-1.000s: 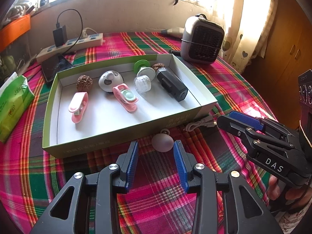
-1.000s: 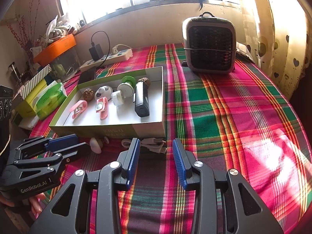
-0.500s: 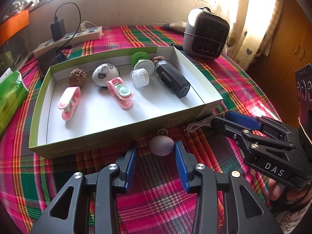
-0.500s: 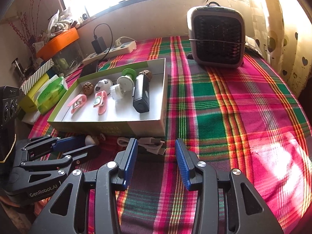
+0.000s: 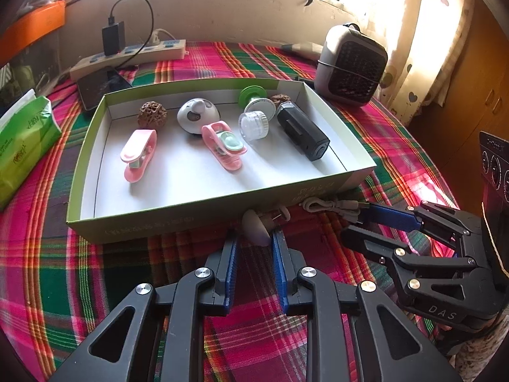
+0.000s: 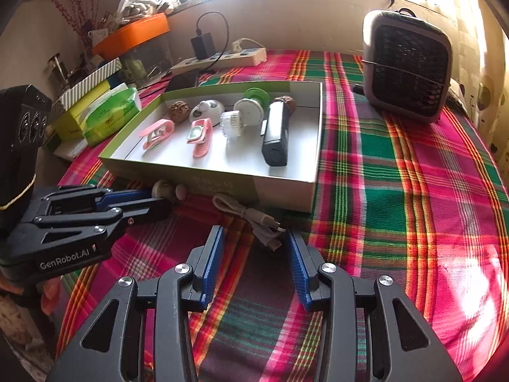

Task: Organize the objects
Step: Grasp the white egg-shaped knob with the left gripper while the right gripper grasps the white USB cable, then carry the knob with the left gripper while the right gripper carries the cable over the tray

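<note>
Left wrist view first: the shallow green-sided cardboard box with a white inside [image 5: 95, 146] fills the middle of the frame and already holds a bunch of stuff, two pink plastic clips [image 5: 138, 154], a black rectangular gadget [image 5: 302, 132], a brown wrinkly walnut [image 5: 152, 112]. So I'd say a good part is sorted. Still out on the plaid-covered counter [image 5: 63, 270], at lower centre: a small pale rounded knob-like thing [image 5: 254, 227]. The left claw [image 5: 253, 238] has its blue pads on either side of it, one looks to be touching, but I can't tell if it's actually pinched. What that knob is, no idea, it's half hidden by the pads

Right wrist view: the right claw [image 6: 254, 238] is spread wide, holding nothing, with a bundled white charging cable [image 6: 251, 216] lying just ahead between its tips at centre frame, in front of the box's near wall. The cable's far end is tangled, hard to read
</note>
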Demonstrator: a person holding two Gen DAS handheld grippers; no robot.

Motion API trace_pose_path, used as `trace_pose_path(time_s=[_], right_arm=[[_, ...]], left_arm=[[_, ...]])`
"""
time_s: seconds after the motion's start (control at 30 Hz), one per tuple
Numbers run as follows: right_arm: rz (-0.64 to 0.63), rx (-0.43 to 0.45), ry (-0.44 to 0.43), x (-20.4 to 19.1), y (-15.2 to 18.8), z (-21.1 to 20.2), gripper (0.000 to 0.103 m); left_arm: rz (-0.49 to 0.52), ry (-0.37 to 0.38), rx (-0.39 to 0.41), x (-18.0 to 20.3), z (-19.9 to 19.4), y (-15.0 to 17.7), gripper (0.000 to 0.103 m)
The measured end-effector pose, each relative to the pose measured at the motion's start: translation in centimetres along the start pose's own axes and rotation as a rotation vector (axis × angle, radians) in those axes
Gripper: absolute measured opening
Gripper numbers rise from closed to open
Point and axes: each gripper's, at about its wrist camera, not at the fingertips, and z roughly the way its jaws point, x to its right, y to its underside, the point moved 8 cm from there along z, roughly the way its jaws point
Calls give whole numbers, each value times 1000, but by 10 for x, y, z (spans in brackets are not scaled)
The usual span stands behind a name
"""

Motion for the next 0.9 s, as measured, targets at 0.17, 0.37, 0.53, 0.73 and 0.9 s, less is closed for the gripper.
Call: trace_pose_path(time_s=[0.17,0.37,0.53,0.73,0.9], right_arm=[[-63,-11,-22,-12,6,-3,41],[-33,5,27,2,0,-2,41],[-79,-4,19,-6,-7,6,46],[-119,-17,23,-13,-8,13,50],[-142,-21,57,-15,-8,15,50]], left_arm=[[-10,-1,-1,-5,-2,2,19],[-10,5,-1,-7,-3,3,19],[-7,5,-2,-7,-3,4,20],[1,-1,1,-6,-3,2,27],[5,-25,1,-5,-1,0,27]])
